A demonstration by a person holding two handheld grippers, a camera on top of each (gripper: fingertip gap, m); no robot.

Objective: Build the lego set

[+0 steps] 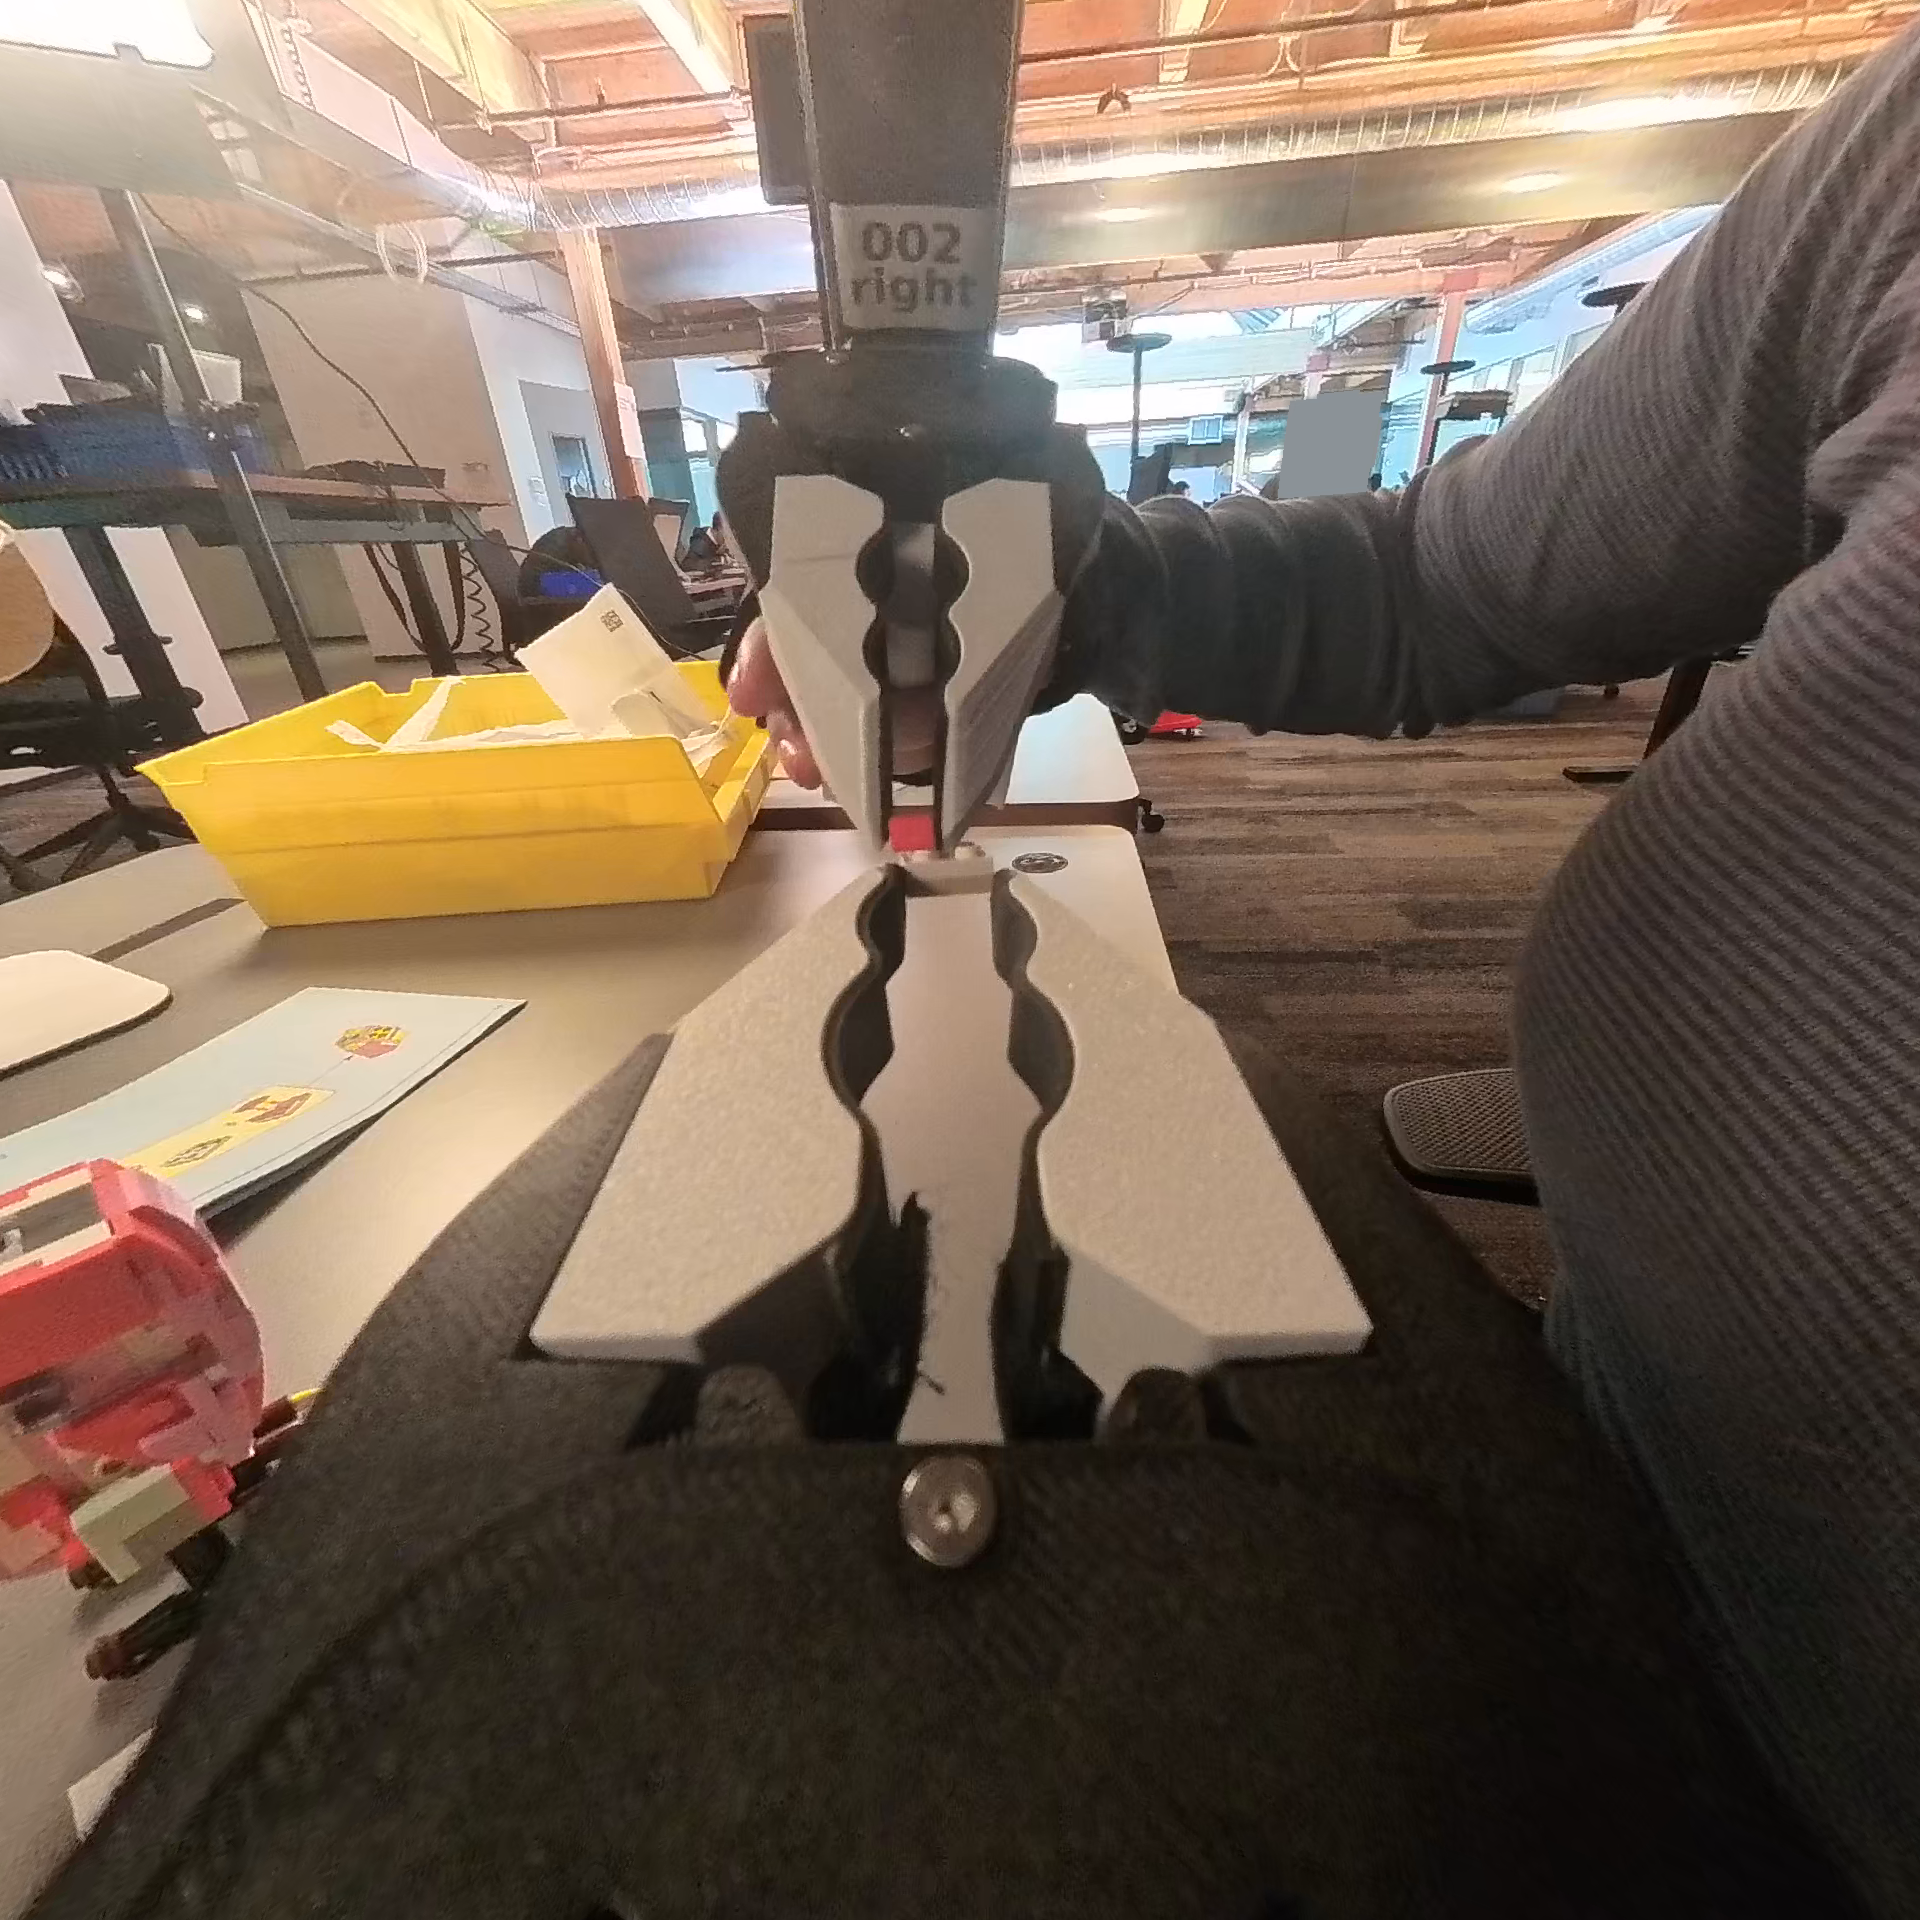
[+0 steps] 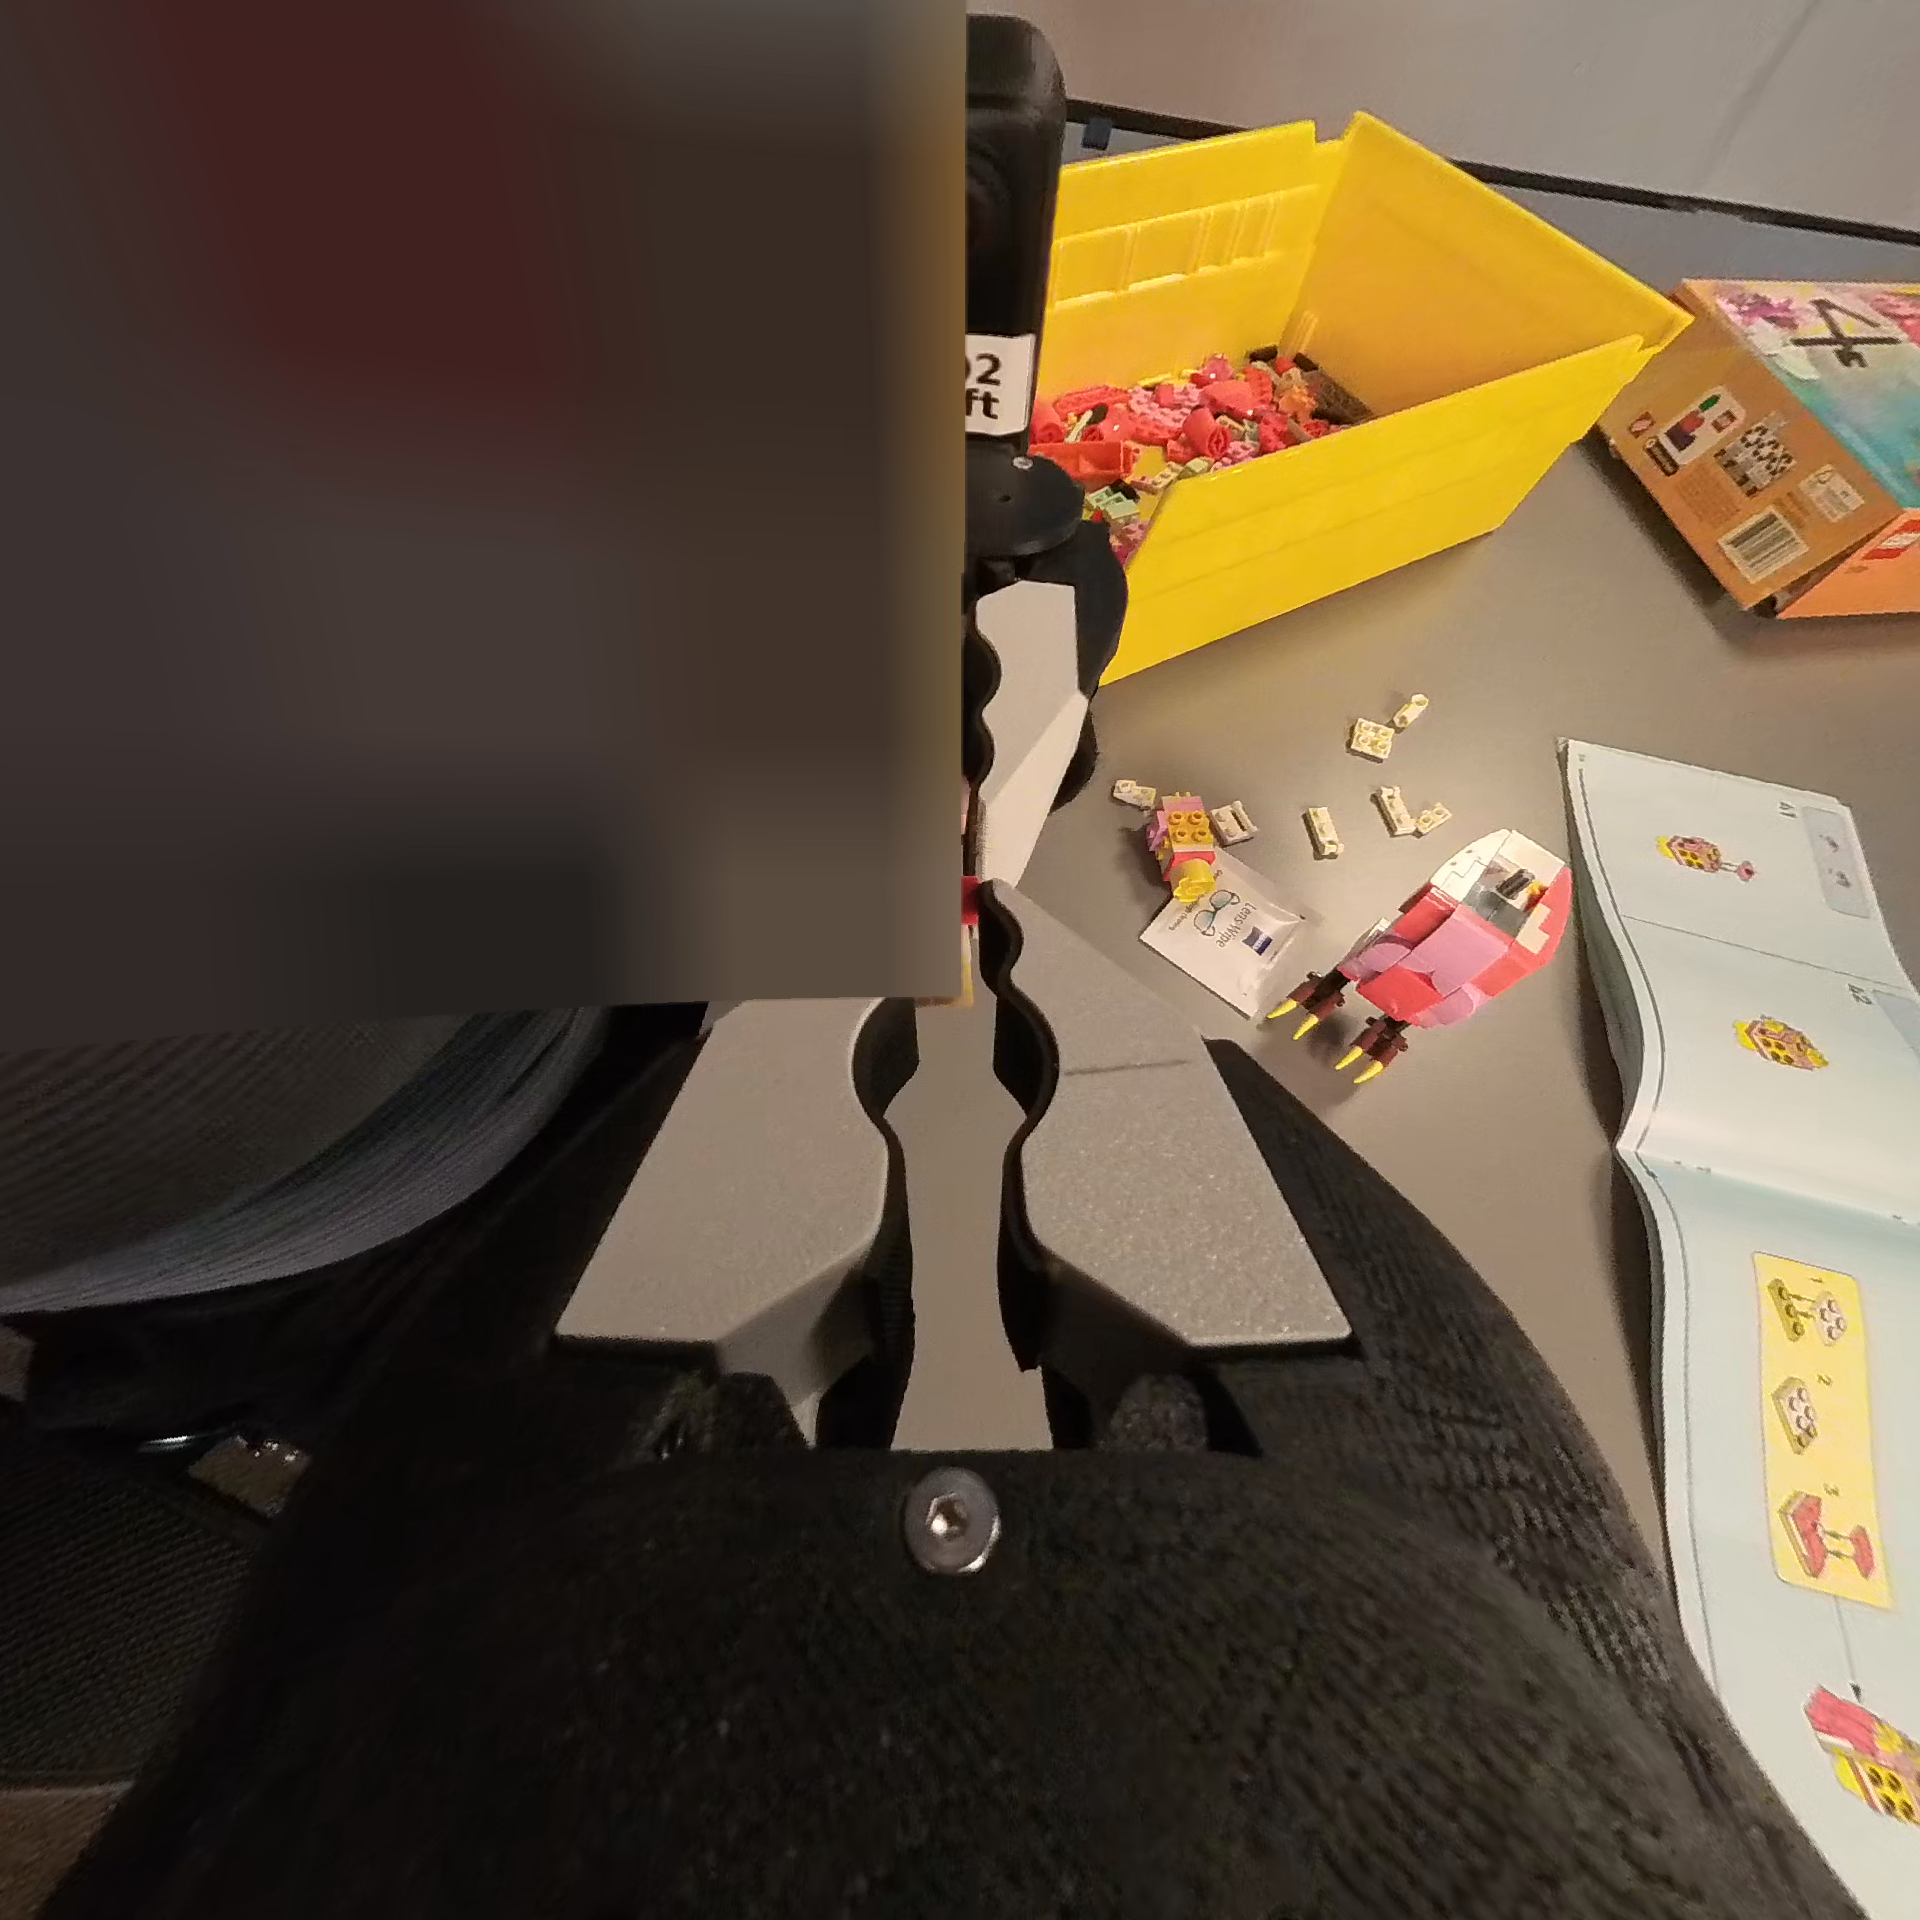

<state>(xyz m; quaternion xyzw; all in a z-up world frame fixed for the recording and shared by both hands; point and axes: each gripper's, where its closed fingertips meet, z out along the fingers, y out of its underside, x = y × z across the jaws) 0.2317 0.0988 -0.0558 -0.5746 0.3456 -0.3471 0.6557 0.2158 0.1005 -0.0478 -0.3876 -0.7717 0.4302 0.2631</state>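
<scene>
Jaws of the left gripper (image 1: pixel 943 871), at frame centre of the left wrist view, stand narrow and pinch a small grey brick (image 1: pixel 943 869) at their tips. Directly above, the right gripper (image 1: pixel 912 821) points down, its jaws narrow on a small red brick (image 1: pixel 910 831) that sits just over the grey one; whether the two bricks touch cannot be told. In the right wrist view a blurred patch covers most of that meeting point. A yellow bin (image 2: pixel 1455 343) of mixed bricks stands at upper right on the worktop (image 2: pixel 1455 675). Loose pale pieces (image 2: pixel 1371 738), a red and pink model (image 2: pixel 1455 945), a white sachet (image 2: pixel 1221 940) and a booklet (image 2: pixel 1766 1143) lie further right.
</scene>
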